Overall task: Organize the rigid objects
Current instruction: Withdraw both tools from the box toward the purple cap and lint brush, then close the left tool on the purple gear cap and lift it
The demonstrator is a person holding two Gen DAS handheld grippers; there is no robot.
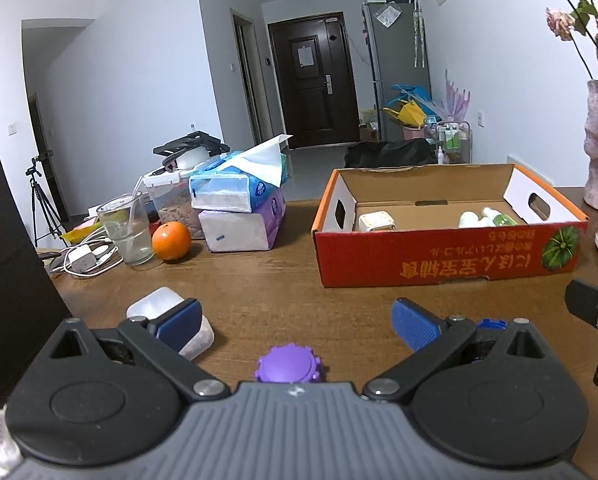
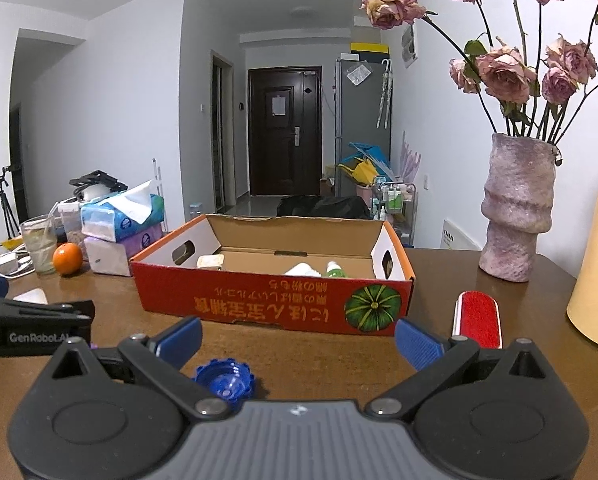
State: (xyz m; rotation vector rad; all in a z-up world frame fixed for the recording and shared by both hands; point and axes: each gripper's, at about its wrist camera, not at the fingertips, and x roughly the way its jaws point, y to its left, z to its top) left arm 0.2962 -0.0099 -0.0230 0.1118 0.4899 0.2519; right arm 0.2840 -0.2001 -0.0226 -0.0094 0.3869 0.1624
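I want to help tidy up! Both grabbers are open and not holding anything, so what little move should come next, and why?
Probably ease the left gripper down and slightly back over the purple cap. Its jaws are wide open and empty, and the cap sits on the table close to its base, between them. The cardboard box ahead already holds small bottles, so the cap likely goes there.

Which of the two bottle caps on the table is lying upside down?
The blue cap: its hollow inside faces up. The purple cap shows its flat closed top.
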